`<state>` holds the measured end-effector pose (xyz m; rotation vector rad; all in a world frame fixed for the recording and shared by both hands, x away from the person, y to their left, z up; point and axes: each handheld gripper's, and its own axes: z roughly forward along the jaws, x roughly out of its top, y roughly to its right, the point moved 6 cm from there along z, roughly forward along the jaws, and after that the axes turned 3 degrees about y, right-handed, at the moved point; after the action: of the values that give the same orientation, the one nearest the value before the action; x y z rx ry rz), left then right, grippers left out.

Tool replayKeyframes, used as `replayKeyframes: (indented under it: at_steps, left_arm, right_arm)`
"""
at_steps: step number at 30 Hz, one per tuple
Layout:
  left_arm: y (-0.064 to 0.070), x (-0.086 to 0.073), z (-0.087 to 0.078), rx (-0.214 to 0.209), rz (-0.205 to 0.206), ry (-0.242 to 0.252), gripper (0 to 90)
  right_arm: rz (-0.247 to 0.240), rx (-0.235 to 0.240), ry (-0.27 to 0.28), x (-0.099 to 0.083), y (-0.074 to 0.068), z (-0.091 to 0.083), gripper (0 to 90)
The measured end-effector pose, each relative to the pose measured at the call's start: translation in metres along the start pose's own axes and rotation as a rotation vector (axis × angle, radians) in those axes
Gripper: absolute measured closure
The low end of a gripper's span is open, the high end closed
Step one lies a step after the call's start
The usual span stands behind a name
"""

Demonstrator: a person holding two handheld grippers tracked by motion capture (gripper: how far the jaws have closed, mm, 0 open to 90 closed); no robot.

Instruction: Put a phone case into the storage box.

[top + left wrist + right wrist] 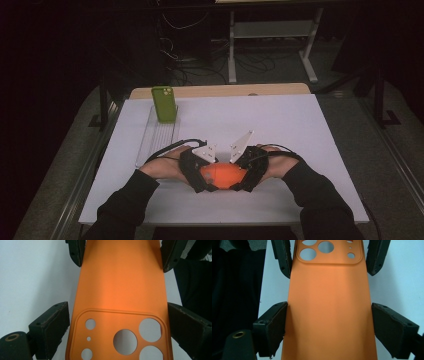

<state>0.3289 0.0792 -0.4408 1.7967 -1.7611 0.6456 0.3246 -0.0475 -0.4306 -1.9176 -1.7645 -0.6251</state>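
Orange phone case [223,176]: held between the two grippers, just above the near middle of the white table [280,125]; long axis runs left to right in the high view.
Case, camera end: in the left gripper view the orange phone case [120,290] shows its raised camera panel with round cut-outs close to the lens; in the right gripper view the orange phone case [328,307] shows the same panel at its far end.
Left gripper [205,172]: jaws closed on the case's camera end, one pad against each long edge.
Left gripper, own view [117,327]: the left pad touches the case edge; the right pad sits at the edge, though contact there is hard to confirm at this angle.
Right gripper [245,172]: jaws pinching the plain end of the case across its width.
Right gripper, own view [328,332]: both pads lie against the case edges.
Opposing jaws: each gripper view shows the other gripper's jaws at the top, bracketing the far end of the case.
Hands: both in dark sleeves, entering from the near table edge.
Green phone case [164,104]: standing upright at the far end of a clear tray [150,140], well apart from the grippers.
Clear tray: lies along the left side of the table.
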Motion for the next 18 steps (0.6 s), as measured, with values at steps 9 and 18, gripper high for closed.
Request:
replayKeyframes:
  at_steps: [9,18]
  left_arm:
    - [0.0013,0.0003,0.0017,-0.009,0.011,-0.008,12.9]
    - [0.0009,0.0001,0.0006,-0.024,-0.006,-0.024,15.5]
  right_arm:
    - [-0.031,-0.011,0.029,0.0015,0.0023,-0.0031,15.3]
    - [-0.027,-0.006,0.042,0.0016,0.0029,-0.0028,14.9]
